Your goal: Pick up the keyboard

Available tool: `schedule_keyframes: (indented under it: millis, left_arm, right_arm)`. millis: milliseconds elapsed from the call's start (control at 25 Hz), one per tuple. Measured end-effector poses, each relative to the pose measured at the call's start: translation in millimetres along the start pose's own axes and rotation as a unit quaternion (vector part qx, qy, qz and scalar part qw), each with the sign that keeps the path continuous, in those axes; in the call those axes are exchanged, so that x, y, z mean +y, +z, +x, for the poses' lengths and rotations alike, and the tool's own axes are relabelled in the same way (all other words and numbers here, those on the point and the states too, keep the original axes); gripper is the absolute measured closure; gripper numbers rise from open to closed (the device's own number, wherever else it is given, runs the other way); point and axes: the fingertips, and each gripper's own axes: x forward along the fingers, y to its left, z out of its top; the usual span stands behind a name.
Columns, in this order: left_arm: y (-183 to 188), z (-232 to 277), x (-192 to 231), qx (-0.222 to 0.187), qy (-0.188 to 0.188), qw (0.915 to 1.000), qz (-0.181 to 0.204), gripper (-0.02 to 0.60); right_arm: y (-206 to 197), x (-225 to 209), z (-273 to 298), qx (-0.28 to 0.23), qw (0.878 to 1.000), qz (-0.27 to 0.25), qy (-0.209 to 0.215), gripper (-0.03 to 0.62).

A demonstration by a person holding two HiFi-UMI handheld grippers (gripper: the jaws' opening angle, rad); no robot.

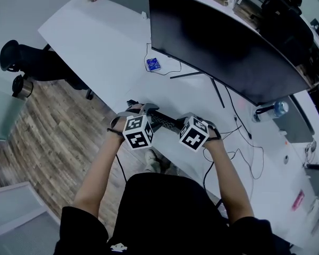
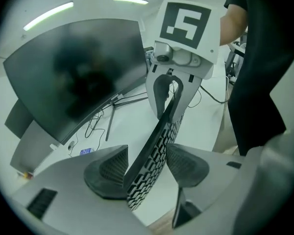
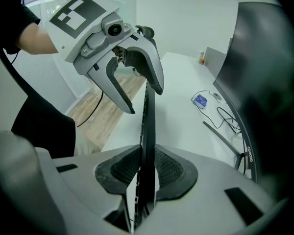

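Two claws sit on the keyboard [image 2: 159,148], which is turned up on its long edge over the near rim of the white worktop [image 1: 106,41]. My right claw [image 3: 147,168], at the keyboard's 3 o'clock end in the head view, is closed tight on it, pressing on both faces. My left claw [image 2: 146,163], at the 9 o'clock end, stands wide. The keyboard runs slanted through its gap, keys showing, and is not clamped there. The dark curved monitor [image 1: 223,41] stands at 1 o'clock from the keyboard, and a small blue packet [image 1: 153,64] lies at 12. Whether the keyboard's lower edge touches the worktop I cannot tell.
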Motion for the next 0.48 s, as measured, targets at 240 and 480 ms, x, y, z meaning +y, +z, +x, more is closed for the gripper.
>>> schedule_keyframes:
  millis: [240, 480]
  left_arm:
    - [-6.5, 15.9, -7.4, 0.037, -0.041, 0.9968, 0.058, 0.342]
    - [-8.6, 29.9, -13.6, 0.068, -0.096, 0.9899, 0.078, 0.342]
  right_arm:
    - [-1.3, 2.6, -1.2, -0.002, 1.000, 0.004, -0.007, 0.503]
    - [-3.3, 3.9, -1.7, -0.002, 1.000, 0.004, -0.010, 0.503]
